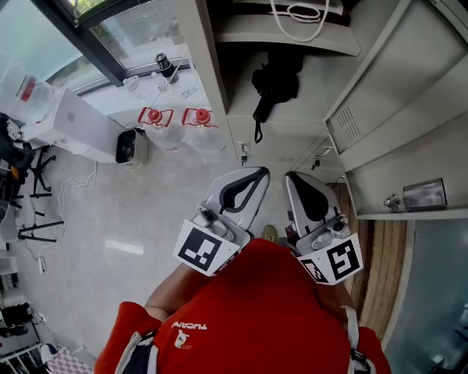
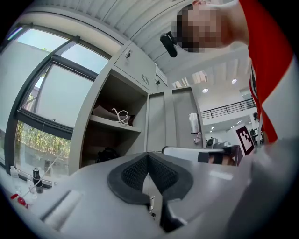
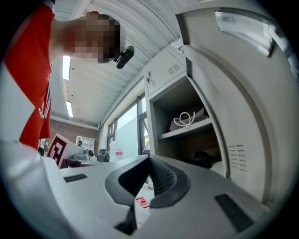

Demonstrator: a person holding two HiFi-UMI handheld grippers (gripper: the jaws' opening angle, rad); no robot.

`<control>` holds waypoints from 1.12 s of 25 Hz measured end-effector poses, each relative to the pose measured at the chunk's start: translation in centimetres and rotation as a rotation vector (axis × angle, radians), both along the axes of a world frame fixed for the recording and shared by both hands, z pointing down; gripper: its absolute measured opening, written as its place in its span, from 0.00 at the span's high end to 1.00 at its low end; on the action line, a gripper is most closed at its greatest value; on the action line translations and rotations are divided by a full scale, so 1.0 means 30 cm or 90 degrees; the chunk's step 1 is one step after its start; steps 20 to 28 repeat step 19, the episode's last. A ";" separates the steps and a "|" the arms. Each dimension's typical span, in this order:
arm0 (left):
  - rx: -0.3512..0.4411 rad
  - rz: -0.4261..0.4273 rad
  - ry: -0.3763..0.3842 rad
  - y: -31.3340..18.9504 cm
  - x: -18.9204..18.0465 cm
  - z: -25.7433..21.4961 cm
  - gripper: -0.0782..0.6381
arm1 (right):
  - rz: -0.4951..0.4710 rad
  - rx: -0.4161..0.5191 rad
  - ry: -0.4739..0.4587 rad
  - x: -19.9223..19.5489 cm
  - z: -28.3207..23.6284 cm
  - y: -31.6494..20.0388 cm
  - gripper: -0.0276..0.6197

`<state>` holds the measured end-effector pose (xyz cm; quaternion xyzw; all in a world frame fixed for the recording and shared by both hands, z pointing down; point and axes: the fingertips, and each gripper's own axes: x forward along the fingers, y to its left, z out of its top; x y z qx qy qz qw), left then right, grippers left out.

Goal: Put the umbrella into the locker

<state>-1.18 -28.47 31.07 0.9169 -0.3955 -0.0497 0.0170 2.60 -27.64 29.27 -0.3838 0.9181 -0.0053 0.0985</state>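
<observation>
1. At the far left a pale tiled floor [image 1: 110,219] runs under a dark-framed window [image 1: 139,29]. Two clear water jugs [image 1: 179,128] with red caps stand below the sill.
2. The left claw [image 1: 256,173] is held in front of the person's red shirt [image 1: 263,314]. Its jaws are pressed together with nothing between them.
3. Just beside it, the right claw [image 1: 292,177] also has its pads meeting at the tips and carries nothing.
4. Beyond both claws stands the open grey locker [image 1: 219,73]. The black umbrella [image 1: 274,84] lies folded in the compartment under the shelf, well apart from either claw, with its strap hanging over the front edge. A white cable [image 1: 300,14] is coiled on the shelf above it.
5. At the right the locker door [image 1: 409,146] is swung open, showing vent slots and a small label holder.
6. The jugs' red-and-white labels and the white print on the shirt are too small to read. Each claw's cube bears black-and-white square markers.
</observation>
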 end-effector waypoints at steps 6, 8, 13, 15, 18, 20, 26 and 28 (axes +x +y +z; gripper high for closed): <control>0.020 0.004 0.018 -0.004 -0.005 -0.013 0.88 | 0.001 0.001 0.010 -0.012 0.003 0.017 0.95; 0.016 0.008 0.017 -0.001 -0.001 -0.005 0.88 | 0.002 0.000 0.011 -0.011 0.007 0.018 0.95; 0.016 0.019 0.023 0.005 0.012 -0.006 0.88 | 0.003 0.000 0.013 -0.011 0.006 0.022 0.95; 0.003 0.018 0.019 0.005 0.014 0.005 0.88 | 0.002 0.001 0.013 -0.010 0.008 0.021 0.95; -0.007 0.013 0.013 0.002 0.012 0.017 0.88 | 0.002 0.000 0.015 -0.009 0.012 0.020 0.95; -0.004 0.011 0.012 0.000 0.010 0.019 0.88 | 0.002 0.000 0.016 -0.009 0.013 0.020 0.95; -0.004 0.011 0.012 0.000 0.010 0.019 0.88 | 0.002 0.000 0.016 -0.009 0.013 0.020 0.95; -0.004 0.011 0.012 0.000 0.010 0.019 0.88 | 0.002 0.000 0.016 -0.009 0.013 0.020 0.95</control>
